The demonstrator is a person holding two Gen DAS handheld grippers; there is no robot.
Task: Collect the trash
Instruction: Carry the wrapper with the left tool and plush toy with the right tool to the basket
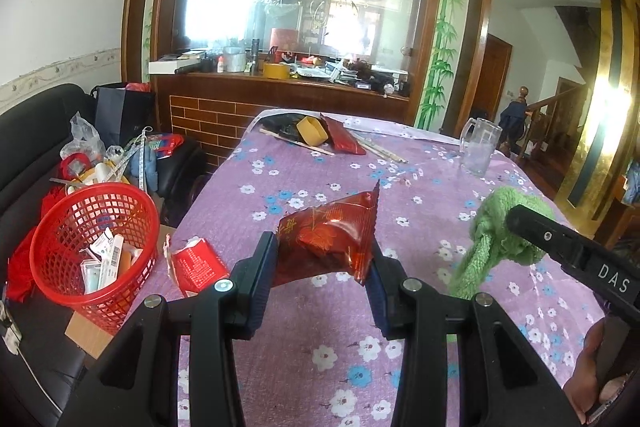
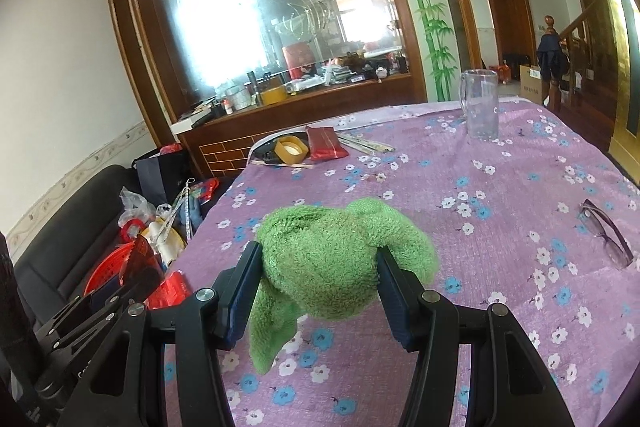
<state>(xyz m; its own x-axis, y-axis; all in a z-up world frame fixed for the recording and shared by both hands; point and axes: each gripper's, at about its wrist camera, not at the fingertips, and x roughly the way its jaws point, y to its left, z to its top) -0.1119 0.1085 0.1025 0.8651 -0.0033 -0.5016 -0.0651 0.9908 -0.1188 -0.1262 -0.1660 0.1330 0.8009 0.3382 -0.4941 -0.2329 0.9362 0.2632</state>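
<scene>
Purple glasses right view only, red basket's contents left view

Black hand-held gripper; dark blue pads, silver screws; other seemingly marked "DAS"

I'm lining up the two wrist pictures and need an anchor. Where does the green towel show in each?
Left wrist view: the green towel is at the right edge, clamped by the right gripper.
Right wrist view: the towel fills the lower middle, between the gripper's two fingers.
Shared landmark: the glass mug at the table's far side.
</scene>
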